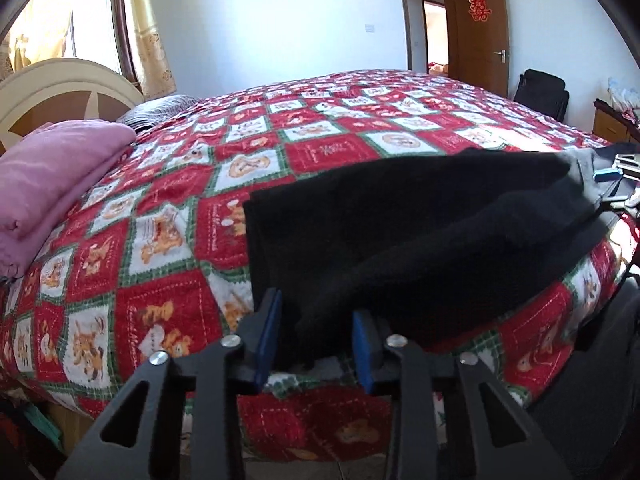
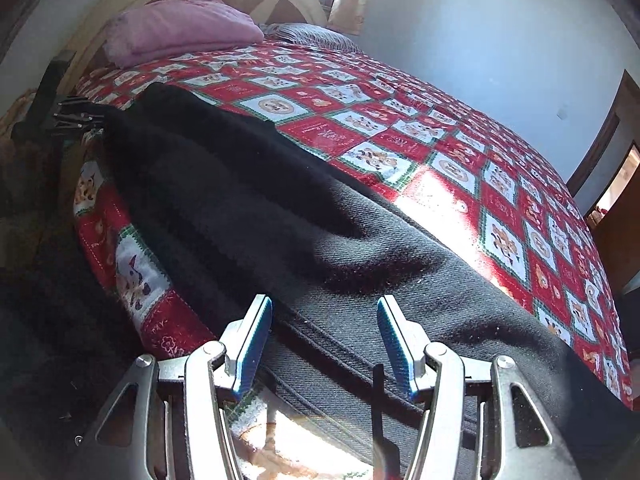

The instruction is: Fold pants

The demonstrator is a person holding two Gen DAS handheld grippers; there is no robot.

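Left gripper (image 1: 314, 332) straddling the pants (image 1: 420, 232) hem at the bed (image 1: 168, 200) edge, pads not visibly clamped; may pinch one layer only. Right gripper (image 2: 324, 344) open over the waistband, gripping nothing; uneven lift would skew the fold, or drag the pants off the edge.

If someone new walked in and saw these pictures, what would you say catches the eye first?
Most striking is the red patchwork quilt that covers the whole bed. Dark black pants lie stretched along its near edge, with the left gripper at one end, cloth between its blue pads, and the right gripper open over the other end. A folded pink blanket sits by the cream headboard.
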